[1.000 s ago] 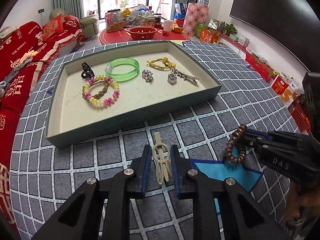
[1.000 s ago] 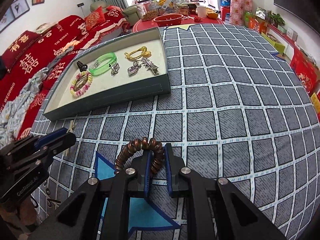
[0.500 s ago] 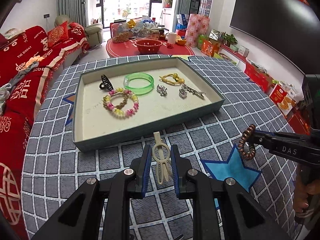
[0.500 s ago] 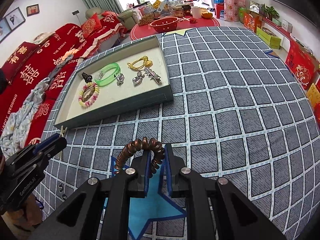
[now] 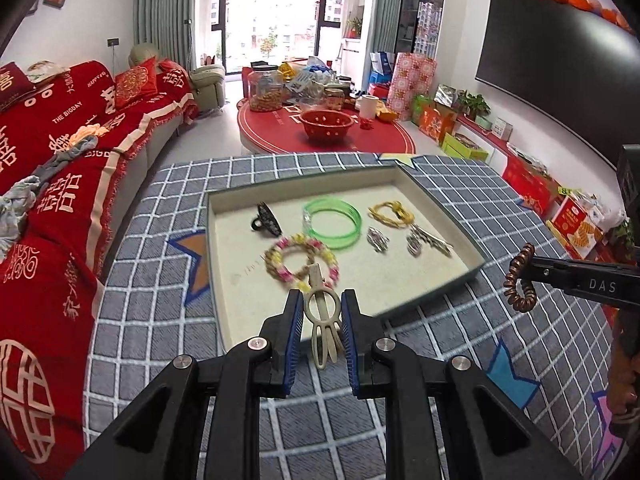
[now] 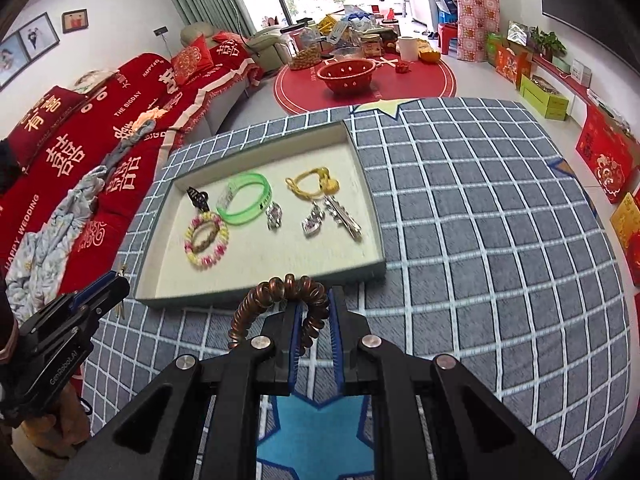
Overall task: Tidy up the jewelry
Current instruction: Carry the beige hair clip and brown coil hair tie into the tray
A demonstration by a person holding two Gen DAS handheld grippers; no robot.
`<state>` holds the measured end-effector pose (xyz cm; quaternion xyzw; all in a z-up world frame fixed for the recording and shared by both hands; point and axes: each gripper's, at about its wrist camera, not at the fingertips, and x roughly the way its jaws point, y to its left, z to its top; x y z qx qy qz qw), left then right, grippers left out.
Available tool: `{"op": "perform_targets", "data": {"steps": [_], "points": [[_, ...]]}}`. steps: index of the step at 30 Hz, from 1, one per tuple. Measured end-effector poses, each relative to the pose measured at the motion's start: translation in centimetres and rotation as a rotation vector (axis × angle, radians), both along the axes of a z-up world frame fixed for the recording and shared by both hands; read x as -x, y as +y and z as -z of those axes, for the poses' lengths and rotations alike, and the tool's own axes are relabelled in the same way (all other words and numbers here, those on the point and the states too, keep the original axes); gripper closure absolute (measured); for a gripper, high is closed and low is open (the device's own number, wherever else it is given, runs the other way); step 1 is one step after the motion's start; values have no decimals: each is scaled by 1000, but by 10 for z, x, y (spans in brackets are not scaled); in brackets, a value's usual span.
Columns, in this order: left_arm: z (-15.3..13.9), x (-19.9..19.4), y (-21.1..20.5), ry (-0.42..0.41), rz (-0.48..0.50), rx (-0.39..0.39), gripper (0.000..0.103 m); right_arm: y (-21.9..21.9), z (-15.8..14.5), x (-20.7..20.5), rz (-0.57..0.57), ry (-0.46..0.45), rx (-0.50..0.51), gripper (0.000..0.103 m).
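We are holding the left gripper [image 5: 320, 320] above the near edge of the tray [image 5: 478, 255], its blue pads pinching a beige hair clip [image 5: 322, 322] whose prongs are hanging down toward us. In the left wrist view the clip's far tip is overlapping the beaded bracelet [image 5: 302, 261] lying inside the tray. We are holding the right gripper [image 6: 314, 322] just short of the tray's near wall, its pads pressing on a copper spiral hair tie [image 6: 280, 300] that is arching out to the left of the fingers.

The left wrist view is showing the right gripper [image 5: 532, 270] from the side at the right edge, with the spiral tie [image 5: 518, 280] dangling off its tip above the checked cloth [image 5: 160, 320], to the right of the tray's near right corner. The right wrist view is showing the left gripper [image 6: 116, 284] at the far left, but there we cannot tell how its fingers are set, since only a sliver of the clip is peeking out.

Inside the tray we are seeing a black claw clip [image 5: 266, 220] at the far left, a green bangle [image 5: 332, 222] in the middle, a yellow cord bracelet [image 5: 390, 213] at the far right, and silver pieces [image 5: 420, 240] nearer. The right wrist view is separating those silver pieces more clearly: a small charm [image 6: 274, 216] beside the bangle [image 6: 244, 203] and a long silver clip [image 6: 344, 220] farther right.
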<state>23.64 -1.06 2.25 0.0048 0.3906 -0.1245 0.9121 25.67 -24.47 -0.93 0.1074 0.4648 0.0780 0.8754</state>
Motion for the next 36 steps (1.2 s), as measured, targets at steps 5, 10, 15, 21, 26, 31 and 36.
{"op": "perform_targets", "data": {"steps": [5,10,15,21,26,31,36], "points": [[2,-23,8,9,-21,-4,70,11,-3,-26,-5,8,7,89],[11,-47,6,23,-33,-28,70,24,1,-53,-14,21,37,89],[24,-67,1,40,-47,-57,70,36,14,-74,-25,50,48,89],[46,-78,-3,77,-57,-89,70,46,34,-86,-40,86,56,89],[58,-82,-7,98,-59,-108,70,52,46,-91,-38,101,81,89],[64,-82,-12,106,-53,-130,70,55,56,-93,-42,115,107,89],[69,-81,-18,111,-36,-156,70,58,65,-94,-39,135,115,89]]}}
